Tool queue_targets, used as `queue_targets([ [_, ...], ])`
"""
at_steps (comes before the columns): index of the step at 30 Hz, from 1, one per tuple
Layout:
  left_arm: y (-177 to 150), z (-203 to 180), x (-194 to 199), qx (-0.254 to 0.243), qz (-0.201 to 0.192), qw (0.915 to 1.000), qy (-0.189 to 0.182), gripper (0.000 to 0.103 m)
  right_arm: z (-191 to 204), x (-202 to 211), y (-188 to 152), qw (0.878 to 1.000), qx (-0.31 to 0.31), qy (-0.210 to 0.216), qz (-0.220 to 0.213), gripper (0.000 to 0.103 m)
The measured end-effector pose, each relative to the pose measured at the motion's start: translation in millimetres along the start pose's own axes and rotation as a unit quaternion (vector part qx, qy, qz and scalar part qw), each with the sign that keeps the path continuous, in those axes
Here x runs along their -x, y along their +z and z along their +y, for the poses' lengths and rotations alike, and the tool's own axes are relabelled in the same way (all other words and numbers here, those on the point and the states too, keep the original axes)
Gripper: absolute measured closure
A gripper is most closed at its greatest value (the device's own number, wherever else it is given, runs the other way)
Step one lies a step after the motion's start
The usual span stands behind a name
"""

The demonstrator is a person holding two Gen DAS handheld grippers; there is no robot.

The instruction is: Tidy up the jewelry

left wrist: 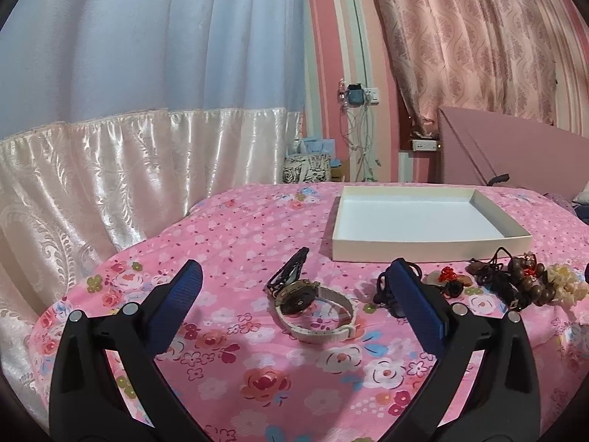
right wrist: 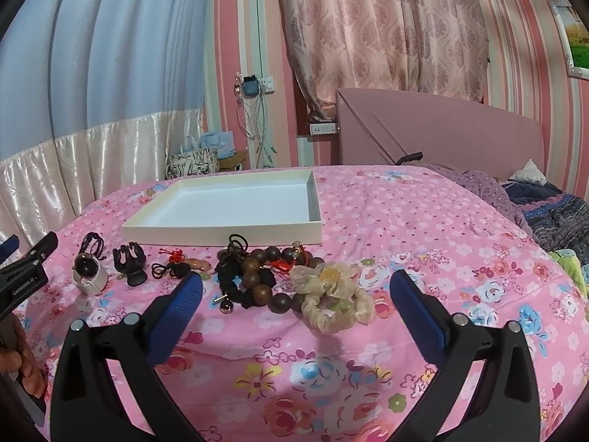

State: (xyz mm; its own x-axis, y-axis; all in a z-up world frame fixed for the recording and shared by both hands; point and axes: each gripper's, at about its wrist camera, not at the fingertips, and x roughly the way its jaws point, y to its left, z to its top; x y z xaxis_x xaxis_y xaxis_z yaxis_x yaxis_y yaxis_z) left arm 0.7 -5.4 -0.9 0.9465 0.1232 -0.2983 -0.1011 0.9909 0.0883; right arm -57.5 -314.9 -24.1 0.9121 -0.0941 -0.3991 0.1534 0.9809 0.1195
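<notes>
A shallow white tray (left wrist: 423, 251) (right wrist: 221, 237) lies empty on the pink floral bed. In front of it runs a row of jewelry. My left gripper (left wrist: 296, 269) hovers open just above a white-strapped watch (left wrist: 313, 307) (right wrist: 88, 270) and black cords (left wrist: 291, 270) (right wrist: 92, 243); its right finger hides part of a black claw clip (left wrist: 383, 289) (right wrist: 129, 259). My right gripper (right wrist: 296, 278) is open, low over a cream scrunchie (right wrist: 331, 296) (left wrist: 567, 283) and a wooden bead bracelet (right wrist: 257, 274) (left wrist: 522, 281). A red knot charm (right wrist: 176, 259) (left wrist: 447, 274) lies between clip and beads.
The left gripper (right wrist: 29, 248) and the hand (right wrist: 22, 362) holding it show at the right wrist view's left edge. Folded blankets (right wrist: 552, 213) and a pink headboard (right wrist: 441, 132) lie to the right. Curtains (left wrist: 110, 169) hang past the bed's left edge, with bags (left wrist: 309, 165) on the floor.
</notes>
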Motion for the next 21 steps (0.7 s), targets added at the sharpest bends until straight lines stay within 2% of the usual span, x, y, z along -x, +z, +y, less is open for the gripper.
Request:
queue_targets([
  [9,1,1,-2,0.004,0.008,0.9996,-0.028,0.003,3,10,-1,1.0,0.014,0.02,-0.02,0.002],
  [14,1,2,-1,0.008,0.004,0.9981,-0.06,0.003,-2,7,0,1.0,0.001,0.014,-0.009,0.002],
  [17,0,-5,-3,-0.005,0.012,0.9958,-0.091,0.003,-2,6,0,1.0,0.001,0.013,-0.008,0.002],
  [21,-1,-11,2,-0.02,0.007,0.9938,-0.109,0.003,1,2,1,1.0,0.012,0.006,0.0,0.002],
])
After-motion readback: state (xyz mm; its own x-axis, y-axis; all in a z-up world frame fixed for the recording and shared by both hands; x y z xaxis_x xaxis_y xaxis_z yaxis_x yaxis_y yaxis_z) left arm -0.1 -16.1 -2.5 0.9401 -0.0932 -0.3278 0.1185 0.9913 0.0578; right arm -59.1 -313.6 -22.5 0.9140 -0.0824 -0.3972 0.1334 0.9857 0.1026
